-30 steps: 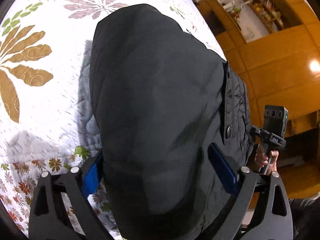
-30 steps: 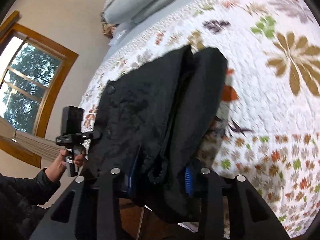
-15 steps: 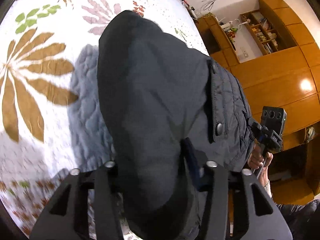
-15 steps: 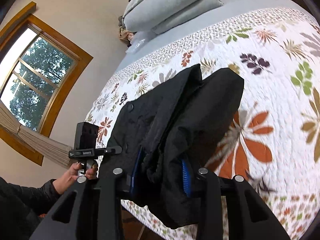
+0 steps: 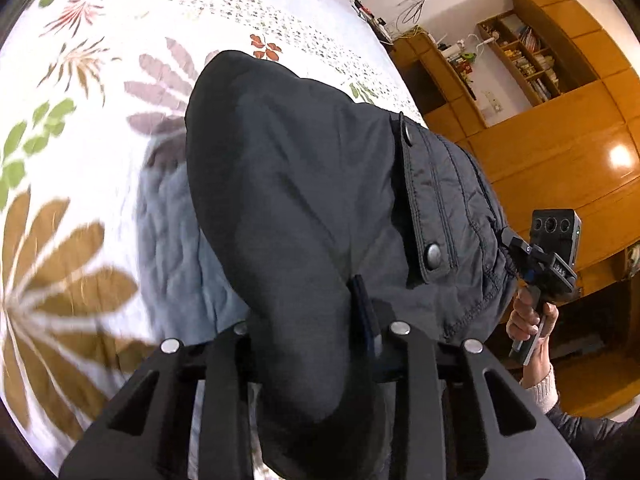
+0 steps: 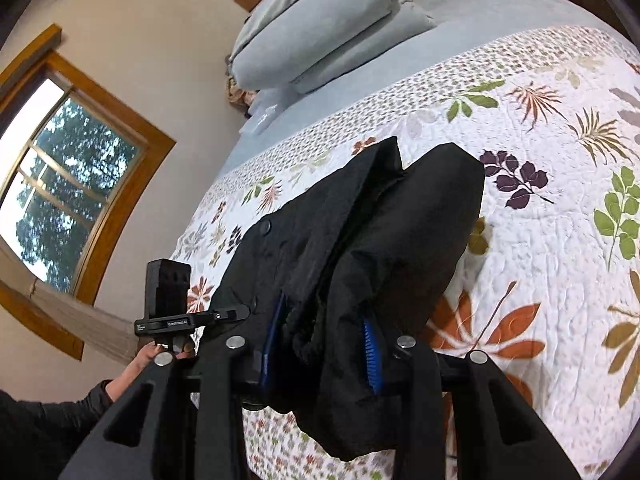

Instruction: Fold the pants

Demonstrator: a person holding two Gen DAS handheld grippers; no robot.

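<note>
The dark padded pants (image 5: pixel 304 208) hang folded over a floral quilt on the bed. My left gripper (image 5: pixel 308 320) is shut on the near edge of the pants and lifts it. My right gripper (image 6: pixel 324 344) is shut on a bunched edge of the same pants (image 6: pixel 360 232), blue pads (image 6: pixel 370 352) pressing the cloth. The right gripper also shows in the left wrist view (image 5: pixel 548 264) at the waistband side. The left gripper shows in the right wrist view (image 6: pixel 176 316) at the far left. The far fold of the pants touches the quilt.
The quilted bed cover (image 6: pixel 552 208) spreads to the right and ahead. Grey pillows (image 6: pixel 320 28) lie at the head of the bed. A window (image 6: pixel 60 192) is on the left wall. Wooden cabinets and shelves (image 5: pixel 540 92) stand beyond the bed's edge.
Both grippers have risen and tilted back with the pants in them. The left jaws have closed in on the cloth. More of the bed and pillows shows now.
</note>
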